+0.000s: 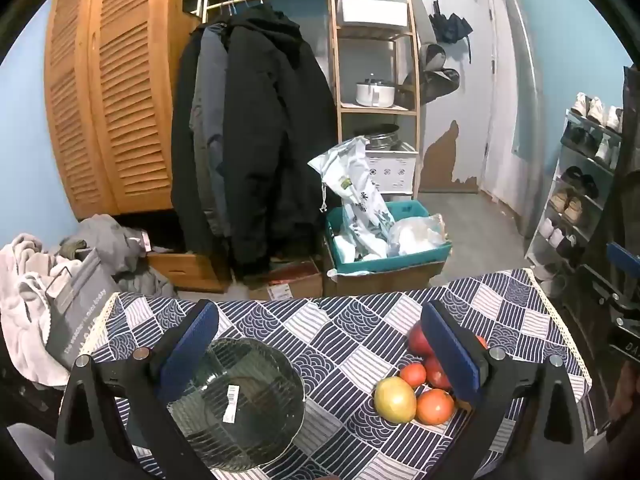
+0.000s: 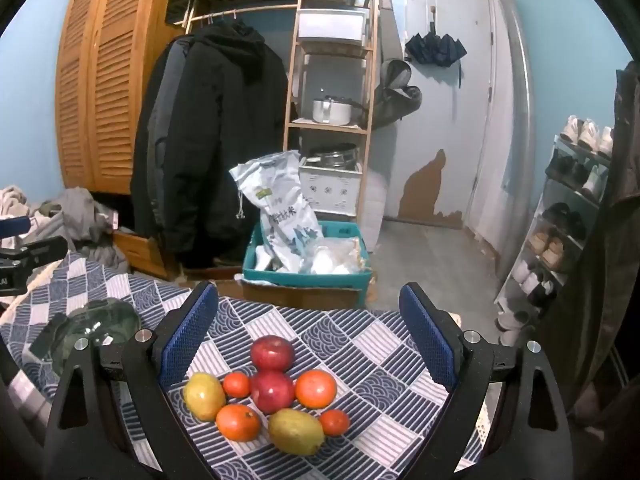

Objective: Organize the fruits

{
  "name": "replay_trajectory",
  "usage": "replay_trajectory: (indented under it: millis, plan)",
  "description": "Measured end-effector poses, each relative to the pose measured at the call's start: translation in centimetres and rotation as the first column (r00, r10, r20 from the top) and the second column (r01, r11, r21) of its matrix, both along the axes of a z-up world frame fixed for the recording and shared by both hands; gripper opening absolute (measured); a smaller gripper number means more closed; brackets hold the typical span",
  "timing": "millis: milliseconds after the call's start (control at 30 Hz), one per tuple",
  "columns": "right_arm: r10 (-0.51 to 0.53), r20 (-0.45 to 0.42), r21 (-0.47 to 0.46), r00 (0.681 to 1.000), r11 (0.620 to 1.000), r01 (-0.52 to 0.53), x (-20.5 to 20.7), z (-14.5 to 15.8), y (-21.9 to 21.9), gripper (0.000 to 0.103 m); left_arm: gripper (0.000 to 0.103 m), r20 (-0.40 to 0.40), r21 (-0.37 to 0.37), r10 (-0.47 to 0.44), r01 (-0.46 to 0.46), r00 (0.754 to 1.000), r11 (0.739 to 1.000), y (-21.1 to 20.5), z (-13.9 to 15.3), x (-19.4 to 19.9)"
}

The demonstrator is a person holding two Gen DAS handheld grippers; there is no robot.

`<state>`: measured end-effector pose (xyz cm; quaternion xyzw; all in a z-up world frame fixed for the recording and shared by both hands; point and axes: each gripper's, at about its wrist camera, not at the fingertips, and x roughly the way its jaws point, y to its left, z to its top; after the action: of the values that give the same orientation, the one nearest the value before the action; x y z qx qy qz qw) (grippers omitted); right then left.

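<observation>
While nothing has yet been picked up, the left gripper (image 1: 320, 344) hangs over the patterned tablecloth (image 1: 352, 320) with its blue pads spread wide and empty, the ribbed glass bowl (image 1: 244, 404) lying just below its left finger, apparently set out as the place the fruit is meant to go. To the right of the bowl, a little apart from it, the fruit sits bunched in one loose cluster, which puts every piece within easy reach of the right gripper (image 2: 308, 336), whose jaws are likewise wide apart and holding nothing. Seen from the right wrist, two red apples (image 2: 272, 352) lie one behind the other at the middle, a yellow-green mango (image 2: 204, 396) on the left, another mango (image 2: 296, 432) nearest the camera, and orange-red tomatoes (image 2: 316, 388) dotted around them, most touching a neighbour. Judging by the layout, sorting has not begun: the bowl looks empty.
</observation>
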<state>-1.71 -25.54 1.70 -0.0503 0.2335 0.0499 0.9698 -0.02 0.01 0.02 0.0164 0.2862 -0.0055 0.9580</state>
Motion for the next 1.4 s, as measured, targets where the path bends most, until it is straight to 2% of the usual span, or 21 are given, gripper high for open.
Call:
replay_trajectory:
  millis: [333,1400]
  plan:
    - [0.0,-0.004,-0.002,1.0,1.0,0.0,-0.13,0.59,-0.25,0.091,0.102,0.013,0.01,-0.001,0.001,1.0,1.0,0.14,0.9,0.1]
    - [0.003,-0.002,-0.013,1.0,1.0,-0.003,0.19,-0.19,0.25,0.091,0.102,0.02,-0.012,-0.017,0.018,1.0,1.0,0.22,0.8,-0.2]
